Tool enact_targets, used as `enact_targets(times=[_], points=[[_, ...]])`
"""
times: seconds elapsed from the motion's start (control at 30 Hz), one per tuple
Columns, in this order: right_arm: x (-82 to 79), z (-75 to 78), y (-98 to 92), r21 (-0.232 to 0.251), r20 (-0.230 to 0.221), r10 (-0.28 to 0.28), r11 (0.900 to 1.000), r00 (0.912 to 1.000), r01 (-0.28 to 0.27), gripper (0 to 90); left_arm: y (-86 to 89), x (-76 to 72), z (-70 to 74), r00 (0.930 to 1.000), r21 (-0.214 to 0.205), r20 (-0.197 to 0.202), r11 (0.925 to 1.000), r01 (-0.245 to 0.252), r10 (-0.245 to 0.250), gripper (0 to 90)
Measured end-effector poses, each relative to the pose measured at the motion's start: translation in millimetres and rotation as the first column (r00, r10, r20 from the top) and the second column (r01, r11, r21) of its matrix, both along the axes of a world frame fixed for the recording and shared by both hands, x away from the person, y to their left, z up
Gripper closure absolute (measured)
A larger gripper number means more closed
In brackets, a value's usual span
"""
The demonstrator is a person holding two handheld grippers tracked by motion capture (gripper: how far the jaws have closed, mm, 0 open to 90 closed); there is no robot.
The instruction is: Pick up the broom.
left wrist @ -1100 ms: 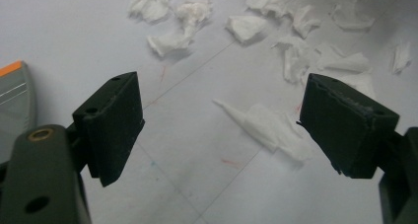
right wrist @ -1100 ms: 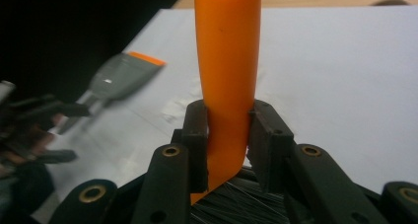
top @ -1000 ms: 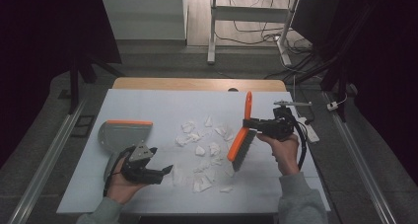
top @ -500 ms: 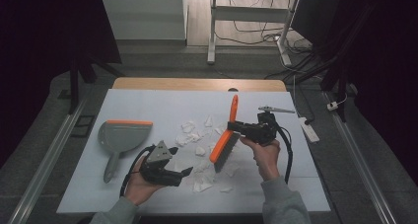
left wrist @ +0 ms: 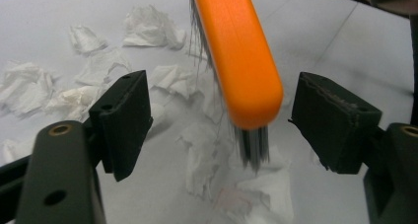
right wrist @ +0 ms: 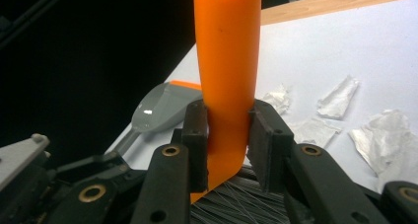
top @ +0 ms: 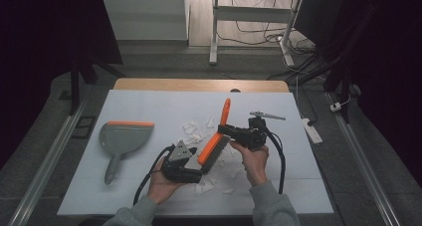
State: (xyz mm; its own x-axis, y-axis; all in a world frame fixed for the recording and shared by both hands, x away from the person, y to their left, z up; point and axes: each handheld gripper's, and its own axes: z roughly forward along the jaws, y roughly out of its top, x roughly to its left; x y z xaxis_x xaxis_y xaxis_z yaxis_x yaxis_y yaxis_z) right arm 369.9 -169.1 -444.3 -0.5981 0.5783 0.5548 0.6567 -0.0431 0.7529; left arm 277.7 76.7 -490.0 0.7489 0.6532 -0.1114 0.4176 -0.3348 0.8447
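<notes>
Tabletop point(top: 149, 106): it carries everything you work with.
Dustpan point(top: 122, 139): it lies at your left, well apart from the paper scraps.
Paper scraps point(top: 196, 134): they lie scattered mid-tabletop, between dustpan and right gripper.
Brush point(top: 219, 136): it slants over the scraps, handle end away from you, bristle end toward you.
Right gripper point(top: 226, 130): your right one sits right of the brush, its fingers point(right wrist: 197, 135) on either side of the handle.
Left gripper point(top: 199, 166): your left one lies nearest you, the bristle end between its parted fingers point(left wrist: 123, 120), untouched.
</notes>
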Motion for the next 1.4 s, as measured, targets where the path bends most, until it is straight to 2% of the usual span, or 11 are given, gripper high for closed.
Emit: enact_targets(times=[0.13,0.27,0.37,0.47,0.77,0.87,1.0,1.1,1.2,1.27,1.4], points=[[-2.8,-1.1,3.6,0.029,-0.003,-0.005,0.9996,1.0,0.005,70.9,-5.1,4.3,-4.8,0.9999,-0.01,0.005,0.9999,-0.012,0.012,33.5],[-5.4,-2.6,6.2,0.041,-0.01,-0.003,0.9991,0.9999,0.004,70.9,-6.7,8.2,-7.7,0.9995,-0.007,0.008,0.9995,-0.032,0.032,53.2],[-8.3,-2.8,6.8,0.048,-0.002,-0.015,0.9987,0.9999,0.015,70.8,-4.7,12.0,-8.7,0.9987,-0.014,-0.006,0.9986,-0.052,0.052,74.0],[-10.7,-1.7,7.5,0.044,0.006,-0.026,0.9987,0.9996,0.026,70.8,-1.3,15.5,-8.5,0.9982,-0.022,-0.027,0.9983,-0.053,0.052,76.9],[-10.8,-0.5,11.8,0.035,0.016,0.005,0.9994,0.9999,-0.006,69.4,7.9,14.3,-1.7,0.9993,0.029,-0.016,0.999,-0.033,0.034,80.1],[-11.9,2.3,13.2,-0.004,0.044,0.015,0.9999,0.9989,-0.014,63.4,13.6,13.7,3.3,0.9997,0.053,-0.008,0.9983,-0.025,0.025,80.2],[-18.5,12.9,8.6,-0.102,0.12,0.028,0.9947,0.9923,-0.016,52.3,24.3,13.9,10.4,0.9998,0.079,-0.011,0.9968,-0.014,0.015,80.2],[-26.8,24.0,3.8,-0.209,0.203,0.088,0.9768,0.9753,-0.044,47.0,29.4,14.4,13.4,0.9997,0.114,-0.026,0.9935,0.001,0.002,80.2],[-35.5,32.2,0.7,-0.306,0.254,0.174,0.9475,0.9513,-0.092,43.4,31.8,15.4,14.8,0.9983,0.144,-0.055,0.9891,0.03,-0.022,80.1],[-38.8,34.5,0.3,-0.36,0.26,0.225,0.9249,0.9393,-0.122,41.4,31.8,16.1,15.6,0.9969,0.161,-0.068,0.9857,0.05,-0.039,80.1],[-44.3,37.7,3.8,-0.482,0.279,0.343,0.8577,0.8971,-0.178,40.0,28.7,18.5,17.5,0.9911,0.188,-0.107,0.9771,0.099,-0.08,80.1]])
